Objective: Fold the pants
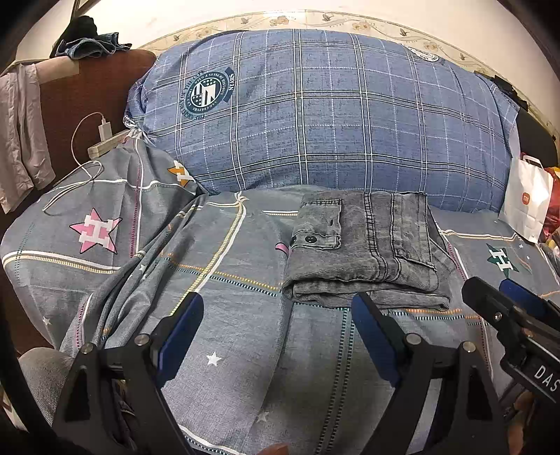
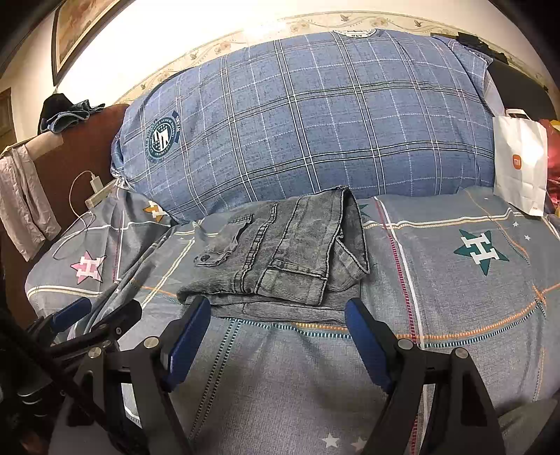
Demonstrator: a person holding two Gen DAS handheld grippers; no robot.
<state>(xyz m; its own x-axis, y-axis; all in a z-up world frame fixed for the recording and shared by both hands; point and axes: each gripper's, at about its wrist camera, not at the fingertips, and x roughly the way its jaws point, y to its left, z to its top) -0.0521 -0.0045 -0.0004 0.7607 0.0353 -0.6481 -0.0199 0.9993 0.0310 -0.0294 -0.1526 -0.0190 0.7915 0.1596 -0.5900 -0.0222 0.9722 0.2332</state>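
Grey patterned bedsheet with star motifs (image 2: pixel 455 280) covering the bed; large blue plaid bundle of bedding (image 2: pixel 308 122) against a cream wall with floral border (image 1: pixel 350 24). Brown headboard (image 1: pixel 77 105) at left; framed picture (image 2: pixel 80 31) above; bright, warm light.

My left gripper (image 1: pixel 278 323) and right gripper (image 2: pixel 276 327) look alike: black triangular plastic arms, silver round pivot screws, dark blue flat finger pads (image 2: pixel 187 336).
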